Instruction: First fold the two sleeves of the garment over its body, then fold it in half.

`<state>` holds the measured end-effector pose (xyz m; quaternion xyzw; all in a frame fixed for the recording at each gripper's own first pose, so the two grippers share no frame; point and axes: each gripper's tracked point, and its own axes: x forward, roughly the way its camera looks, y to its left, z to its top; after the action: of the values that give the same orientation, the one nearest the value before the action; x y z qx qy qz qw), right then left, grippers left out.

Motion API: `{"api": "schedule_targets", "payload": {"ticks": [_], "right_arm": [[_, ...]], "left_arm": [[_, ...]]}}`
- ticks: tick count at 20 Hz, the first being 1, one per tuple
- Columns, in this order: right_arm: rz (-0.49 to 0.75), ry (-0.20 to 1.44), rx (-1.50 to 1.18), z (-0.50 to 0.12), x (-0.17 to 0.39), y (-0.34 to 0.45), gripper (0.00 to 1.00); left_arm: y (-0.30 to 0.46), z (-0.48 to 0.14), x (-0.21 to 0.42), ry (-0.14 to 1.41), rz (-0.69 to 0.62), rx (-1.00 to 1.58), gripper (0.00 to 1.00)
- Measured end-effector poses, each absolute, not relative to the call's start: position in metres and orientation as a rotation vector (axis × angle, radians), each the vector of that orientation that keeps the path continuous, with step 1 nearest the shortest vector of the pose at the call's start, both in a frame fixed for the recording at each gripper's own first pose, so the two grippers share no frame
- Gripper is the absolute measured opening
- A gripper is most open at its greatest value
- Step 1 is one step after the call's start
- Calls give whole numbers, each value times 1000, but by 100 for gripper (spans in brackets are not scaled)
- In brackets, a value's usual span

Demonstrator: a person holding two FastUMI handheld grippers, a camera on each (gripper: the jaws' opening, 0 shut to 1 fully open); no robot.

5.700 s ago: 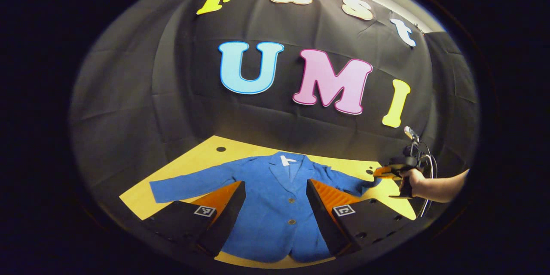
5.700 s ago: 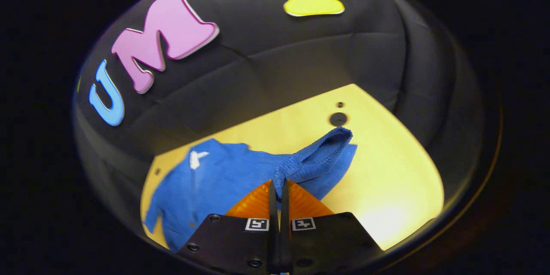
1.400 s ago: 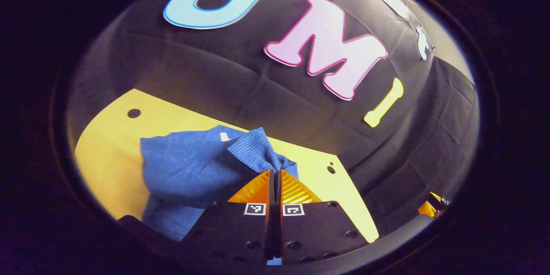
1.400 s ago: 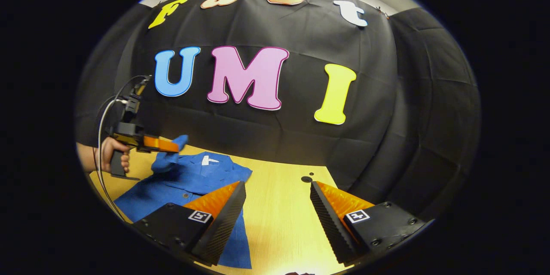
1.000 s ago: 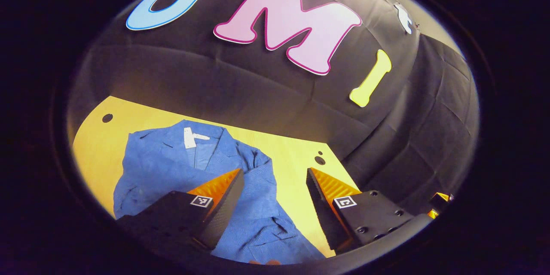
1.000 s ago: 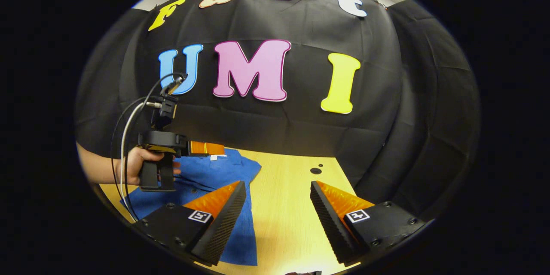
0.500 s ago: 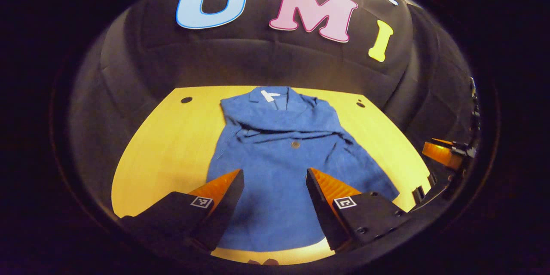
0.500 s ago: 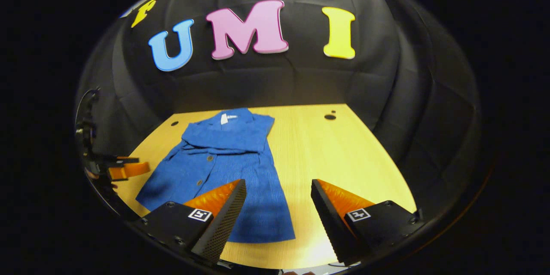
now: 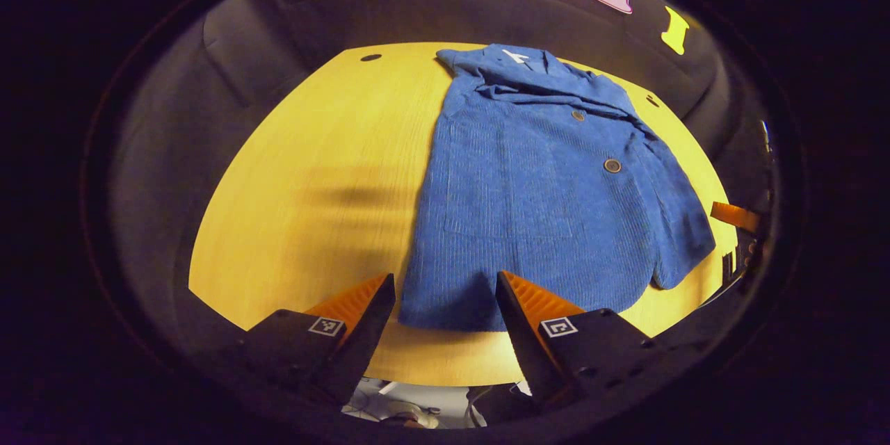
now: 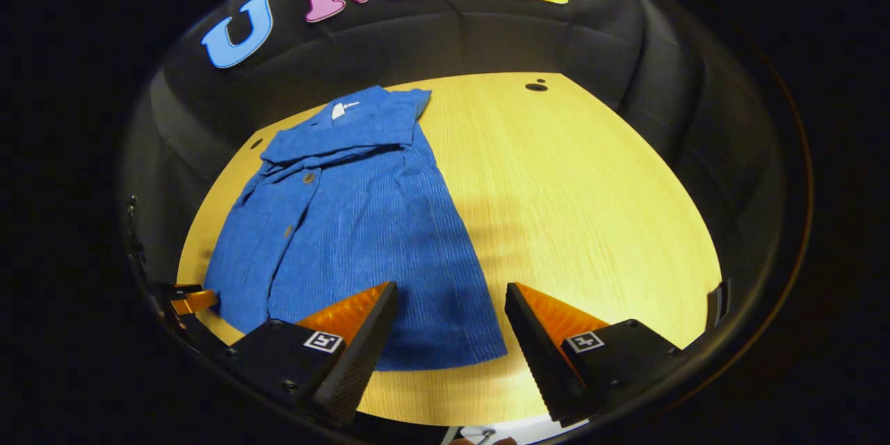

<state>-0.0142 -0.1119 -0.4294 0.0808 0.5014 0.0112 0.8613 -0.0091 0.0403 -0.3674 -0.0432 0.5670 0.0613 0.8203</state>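
Left gripper view: left tongs (image 9: 445, 292) agape, empty; right tongs (image 10: 450, 302) likewise; jacket (image 9: 549, 181) sleeve cuffs indistinct.

Warm overhead light on table (image 9: 306, 174); soft shadows, dim curved edges, slight motion blur.

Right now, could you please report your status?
Left gripper and right gripper open, near hem. Blue jacket flat, sleeves folded in. Nothing in the way.
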Motion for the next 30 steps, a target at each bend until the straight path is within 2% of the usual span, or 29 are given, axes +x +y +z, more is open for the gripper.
{"api": "schedule_targets", "payload": {"ticks": [2,3,5,6,7,9,10,11,12,14,15,16,17,19,21,25,30], "right_arm": [[24,1106,176,-445,-24,-106,100],[19,1147,170,-454,-32,-105,99],[18,1095,126,-455,-22,-105,100],[29,1135,74,-461,-38,-108,94],[42,1126,35,-457,-34,-112,93],[56,1148,38,-458,-34,-104,90],[52,1154,46,-458,-32,-104,80],[51,1168,49,-458,-31,-105,79],[46,1168,63,-458,-28,-105,63],[30,1172,144,-455,-26,-97,27],[18,1170,171,-457,-24,-98,10],[21,1188,206,-460,-25,-95,6],[26,1193,252,-459,-25,-93,6],[-45,1162,385,-456,-21,-94,5],[-80,1131,437,-453,-22,-93,5],[69,1119,358,-418,-30,-58,5],[256,1043,243,-371,8,-13,5]], "left_arm": [[40,-364,-4,1194,111,-67,87],[37,-363,-3,1194,104,-64,82],[30,-370,-3,1203,95,-65,81],[27,-371,-3,1197,89,-67,81],[22,-374,-4,1193,94,-68,68],[15,-380,-3,1153,117,-92,58],[8,-381,-3,1139,130,-118,43],[6,-378,-5,1125,118,-129,28],[5,-377,-9,1113,101,-128,28],[0,-377,-11,1110,93,-139,6],[-2,-375,-12,1105,74,-120,6],[-2,-377,-11,1113,58,-109,5],[-4,-377,-10,1113,27,-105,1],[-2,-374,-9,1121,3,-124,0],[2,-371,-9,1137,17,-163,0],[-8,-346,-3,1098,17,-239,0],[-26,-292,28,1023,-37,-257,0]]}}
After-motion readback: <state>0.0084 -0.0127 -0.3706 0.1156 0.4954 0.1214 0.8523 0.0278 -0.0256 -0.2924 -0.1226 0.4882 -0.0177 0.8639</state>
